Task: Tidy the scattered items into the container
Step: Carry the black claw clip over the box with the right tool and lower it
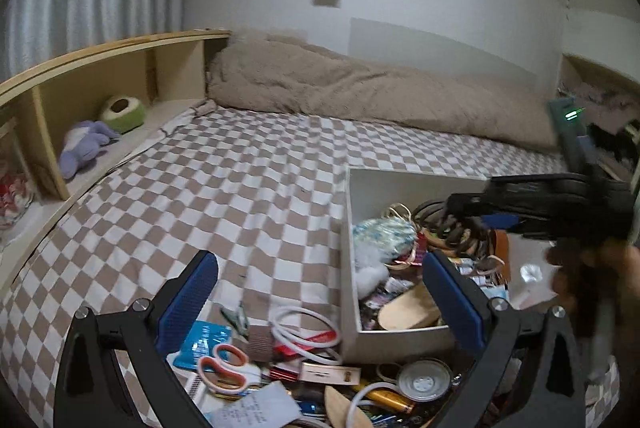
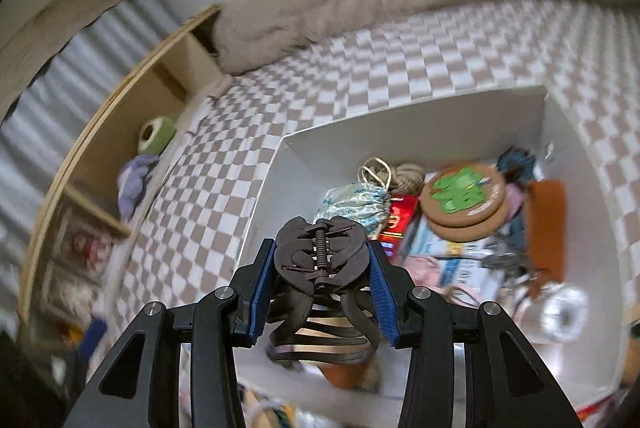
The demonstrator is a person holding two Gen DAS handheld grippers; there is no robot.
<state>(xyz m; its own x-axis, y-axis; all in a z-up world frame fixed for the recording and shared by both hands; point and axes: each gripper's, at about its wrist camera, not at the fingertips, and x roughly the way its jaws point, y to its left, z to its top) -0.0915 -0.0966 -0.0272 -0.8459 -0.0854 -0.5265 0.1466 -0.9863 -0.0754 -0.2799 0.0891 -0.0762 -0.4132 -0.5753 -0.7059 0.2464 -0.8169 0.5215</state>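
My right gripper (image 2: 320, 252) is shut on a dark brown hair claw clip (image 2: 320, 268) and holds it over the near left part of the white box (image 2: 420, 119). In the left wrist view the same right gripper (image 1: 460, 205) reaches in from the right with the clip (image 1: 454, 232) hanging above the box (image 1: 347, 268). My left gripper (image 1: 318, 268) is open with nothing between its blue pads, above a pile of loose items beside the box: orange-handled scissors (image 1: 224, 368), a white cable (image 1: 304, 328), a round metal lid (image 1: 420, 382) and a blue packet (image 1: 204, 344).
The box holds several things, among them a round brown coaster with a green clover (image 2: 464, 191) and a ball of twine (image 2: 408, 173). It sits on a checked bedsheet (image 1: 200, 187). A beige duvet (image 1: 360, 87) lies along the wall. A wooden shelf (image 1: 40, 99) at left holds plush toys (image 1: 84, 143).
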